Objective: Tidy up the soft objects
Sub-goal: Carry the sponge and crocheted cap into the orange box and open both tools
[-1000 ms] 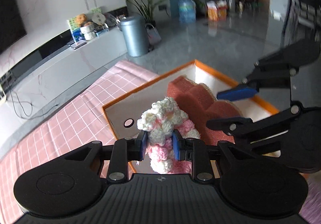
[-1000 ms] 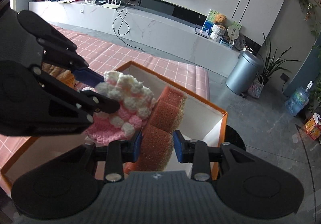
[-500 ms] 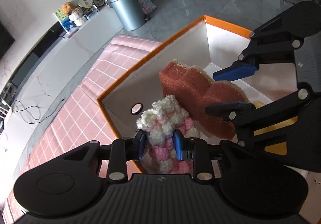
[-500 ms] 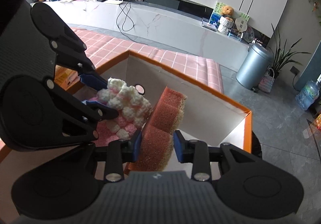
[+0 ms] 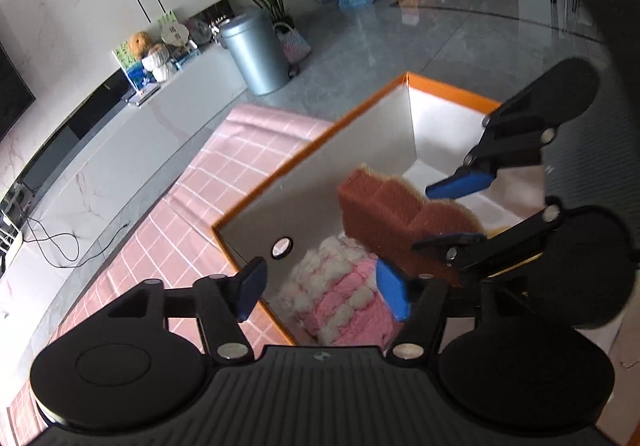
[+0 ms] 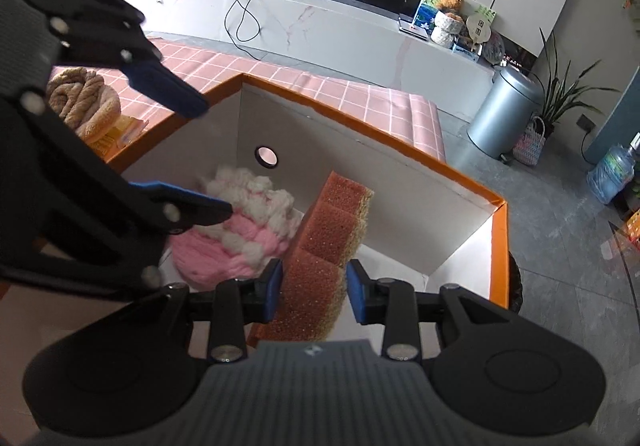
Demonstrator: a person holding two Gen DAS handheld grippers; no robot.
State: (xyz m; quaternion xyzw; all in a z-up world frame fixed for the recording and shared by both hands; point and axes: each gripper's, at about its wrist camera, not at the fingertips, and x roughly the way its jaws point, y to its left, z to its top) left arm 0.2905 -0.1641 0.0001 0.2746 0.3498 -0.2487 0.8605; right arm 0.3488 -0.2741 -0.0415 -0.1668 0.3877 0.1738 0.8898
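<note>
An orange-rimmed white box (image 5: 304, 150) (image 6: 496, 230) sits on a pink checked cloth. A pink and white knitted piece (image 5: 344, 294) (image 6: 240, 230) lies inside it on the floor of the box. My left gripper (image 5: 320, 286) is open above the knit, its fingers wide apart and not touching it. My right gripper (image 6: 314, 292) is shut on an orange-brown sponge (image 6: 324, 250) (image 5: 384, 214), holding it upright inside the box beside the knit. In the right wrist view the left gripper (image 6: 200, 154) shows open over the knit.
A beige rope-like bundle (image 6: 80, 102) and a yellow packet (image 6: 120, 130) lie on the cloth left of the box. A round hole (image 6: 266, 157) is in the box wall. A grey bin (image 5: 256, 54) stands on the floor beyond.
My left gripper has opened and let go of the knitted piece, which now rests in the box. My right gripper has lowered the sponge deeper into the box, still shut on it.
</note>
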